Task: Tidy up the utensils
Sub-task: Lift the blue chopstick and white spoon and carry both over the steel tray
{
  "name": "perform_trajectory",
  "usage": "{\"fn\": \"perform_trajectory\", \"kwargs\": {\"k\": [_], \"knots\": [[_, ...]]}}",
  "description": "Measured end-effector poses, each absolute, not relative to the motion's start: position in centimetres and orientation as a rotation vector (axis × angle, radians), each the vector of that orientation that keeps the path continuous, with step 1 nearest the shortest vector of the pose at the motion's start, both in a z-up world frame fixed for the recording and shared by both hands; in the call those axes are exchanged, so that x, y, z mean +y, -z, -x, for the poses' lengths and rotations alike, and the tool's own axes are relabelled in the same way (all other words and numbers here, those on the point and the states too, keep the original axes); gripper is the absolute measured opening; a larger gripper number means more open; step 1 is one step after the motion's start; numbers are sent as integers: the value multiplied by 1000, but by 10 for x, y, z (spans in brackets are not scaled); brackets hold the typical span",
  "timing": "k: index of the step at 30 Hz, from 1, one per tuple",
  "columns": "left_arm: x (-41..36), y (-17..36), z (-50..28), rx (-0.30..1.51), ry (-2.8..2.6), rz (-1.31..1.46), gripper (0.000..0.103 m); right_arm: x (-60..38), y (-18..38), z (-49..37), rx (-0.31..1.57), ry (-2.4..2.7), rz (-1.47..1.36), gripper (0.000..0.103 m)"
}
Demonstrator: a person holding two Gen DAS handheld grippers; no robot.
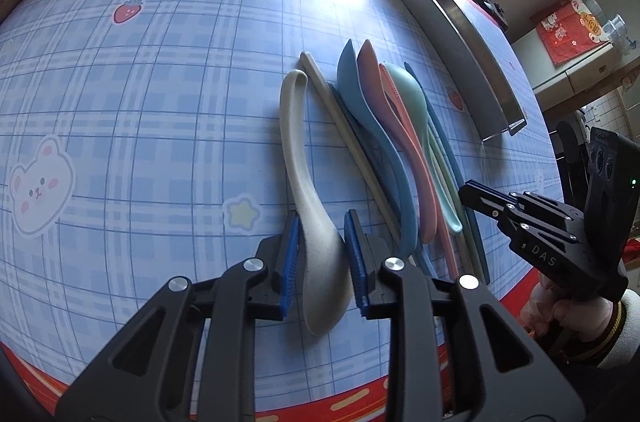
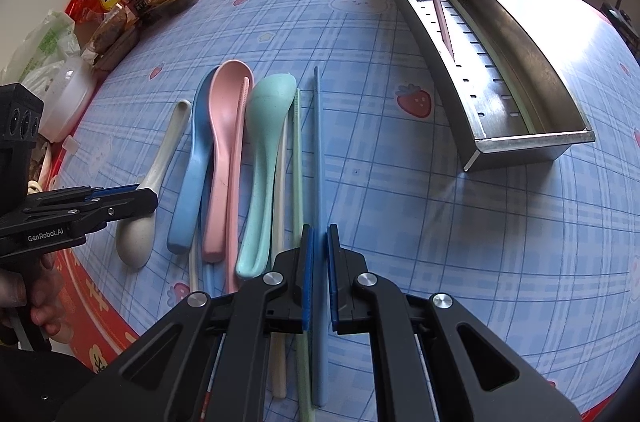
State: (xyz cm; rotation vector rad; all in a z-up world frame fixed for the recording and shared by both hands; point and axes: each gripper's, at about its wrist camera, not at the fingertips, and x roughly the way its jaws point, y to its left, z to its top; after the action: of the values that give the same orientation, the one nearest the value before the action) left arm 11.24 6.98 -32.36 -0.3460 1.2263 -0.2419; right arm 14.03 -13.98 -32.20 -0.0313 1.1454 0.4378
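While the white spoon [image 1: 308, 182] is being straddled by the left claw [image 1: 322, 262], pads not visibly pressing, its handle is running far. The blue chopstick [image 2: 318, 182], lying lengthwise too, is being clenched by the right claw [image 2: 319, 278], left of the tray [image 2: 520, 142].

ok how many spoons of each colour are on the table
white spoon: 1
blue spoon: 1
pink spoon: 1
green spoon: 1
total: 4
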Motion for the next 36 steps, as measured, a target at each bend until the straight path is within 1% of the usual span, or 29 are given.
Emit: {"fn": "perform_trajectory", "kwargs": {"k": [5, 8, 11, 21, 30, 36], "knots": [[73, 323, -108, 1217, 240, 330, 27, -136, 322, -137, 1132, -431, 57, 7], [73, 322, -107, 1220, 244, 326, 25, -136, 322, -138, 1137, -434, 65, 7], [71, 319, -105, 1230, 259, 316, 16, -136, 321, -141, 1155, -437, 56, 7], [93, 303, -100, 1182, 214, 339, 16, -141, 308, -143, 1125, -461, 4, 7], [119, 268, -105, 1108, 207, 398, 16, -151, 289, -150, 1083, -464, -52, 7], [112, 248, -121, 1092, 262, 458, 16, -163, 273, -158, 1042, -452, -86, 7]]}}
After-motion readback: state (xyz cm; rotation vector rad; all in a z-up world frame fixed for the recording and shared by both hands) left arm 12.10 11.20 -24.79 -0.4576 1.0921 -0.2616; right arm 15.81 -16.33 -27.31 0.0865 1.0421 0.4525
